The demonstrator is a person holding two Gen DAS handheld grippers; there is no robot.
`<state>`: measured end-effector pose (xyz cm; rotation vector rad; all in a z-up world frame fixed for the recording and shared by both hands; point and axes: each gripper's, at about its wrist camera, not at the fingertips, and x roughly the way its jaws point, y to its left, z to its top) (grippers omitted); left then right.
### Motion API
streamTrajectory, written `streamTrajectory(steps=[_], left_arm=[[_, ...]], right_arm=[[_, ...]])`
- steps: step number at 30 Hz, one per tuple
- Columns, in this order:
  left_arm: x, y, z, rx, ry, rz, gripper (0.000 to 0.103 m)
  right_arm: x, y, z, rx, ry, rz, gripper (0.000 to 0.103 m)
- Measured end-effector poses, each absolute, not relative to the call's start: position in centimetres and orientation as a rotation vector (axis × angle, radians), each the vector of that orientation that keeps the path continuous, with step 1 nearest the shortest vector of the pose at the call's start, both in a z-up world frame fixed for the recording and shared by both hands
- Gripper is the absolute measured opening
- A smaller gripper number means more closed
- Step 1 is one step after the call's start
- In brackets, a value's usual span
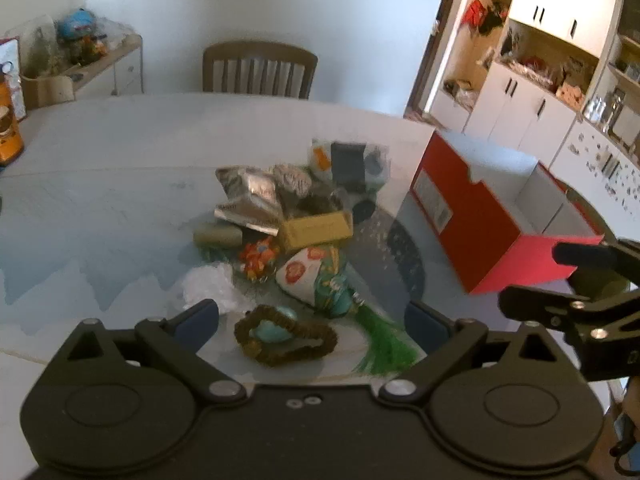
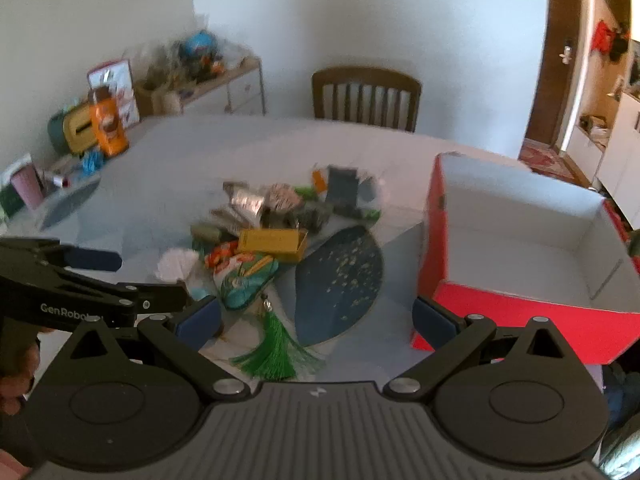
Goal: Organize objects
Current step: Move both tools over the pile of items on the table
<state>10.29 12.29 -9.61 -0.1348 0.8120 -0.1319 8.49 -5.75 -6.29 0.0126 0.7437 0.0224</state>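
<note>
Left tool [image 1: 312,322] is spread wide and empty above the pale glass tabletop [image 1: 120,184], low in the frame. Right tool [image 2: 316,320] is likewise spread and empty. A heap of small mixed objects [image 1: 288,224] lies at frame centre; a brown ring-shaped item with a turquoise stone [image 1: 282,334] lies nearest the left tool. An open red cardboard box with white interior [image 2: 520,240] stands at right, apart from the heap.

red box [image 2: 520,308] with a white inside; a mustard-yellow tin [image 2: 276,242]; a green tassel [image 2: 276,350]; a cloth pouch [image 1: 316,276] — white with orange flowers, teal at one end; a dark blue mat [image 2: 340,284] flecked with gold; black tongs [image 1: 312,320] with blue pads [image 1: 198,320].
</note>
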Motion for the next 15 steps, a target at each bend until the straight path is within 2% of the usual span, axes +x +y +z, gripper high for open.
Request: streamTrajectory(steps=[8, 15], left_arm=[[11.9, 13.9, -12.6, -0.064, 0.850, -0.168, 0.090], [12.5, 14.8, -14.2, -0.016, 0.865, -0.240, 0.072]], right_arm=[[11.8, -5.1, -8.6, 0.011, 0.802, 0.036, 0.102], [15.1, -3.4, -9.3, -0.023, 0.808, 0.078, 0.102]])
